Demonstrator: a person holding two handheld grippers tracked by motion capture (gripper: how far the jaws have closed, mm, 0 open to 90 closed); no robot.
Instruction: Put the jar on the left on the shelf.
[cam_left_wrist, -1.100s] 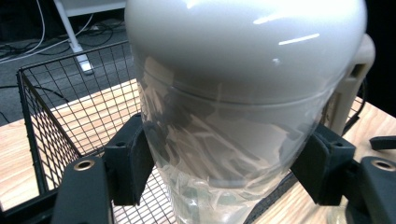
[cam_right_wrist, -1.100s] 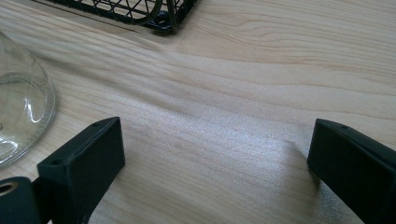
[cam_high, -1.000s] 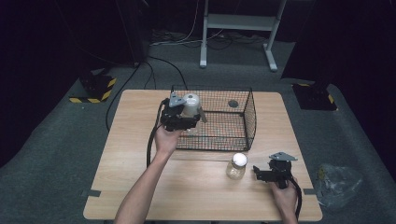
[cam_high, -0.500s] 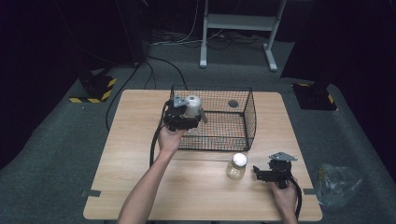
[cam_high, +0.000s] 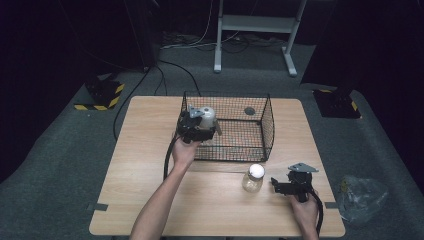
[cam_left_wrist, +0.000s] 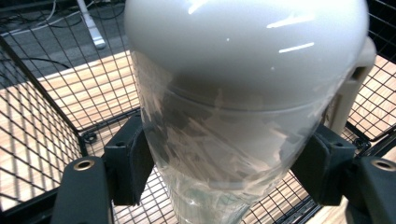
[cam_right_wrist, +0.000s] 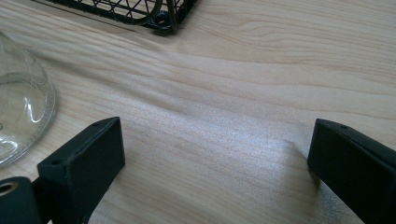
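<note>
A black wire basket stood at the centre of the wooden table, a crumpled plastic bag at lower right on the floor. The left gripper was clamped on a white-capped clear jar at the basket's left wall. The right gripper, jaws apart, lay just beside a second, white-lidded jar, nothing between them.

This looks like a lab or recording studio rather than a home. A lone wooden desk stands on grey carpet amid black surroundings, with loose cables, a hazard-striped block and a grey metal stand behind it.
</note>
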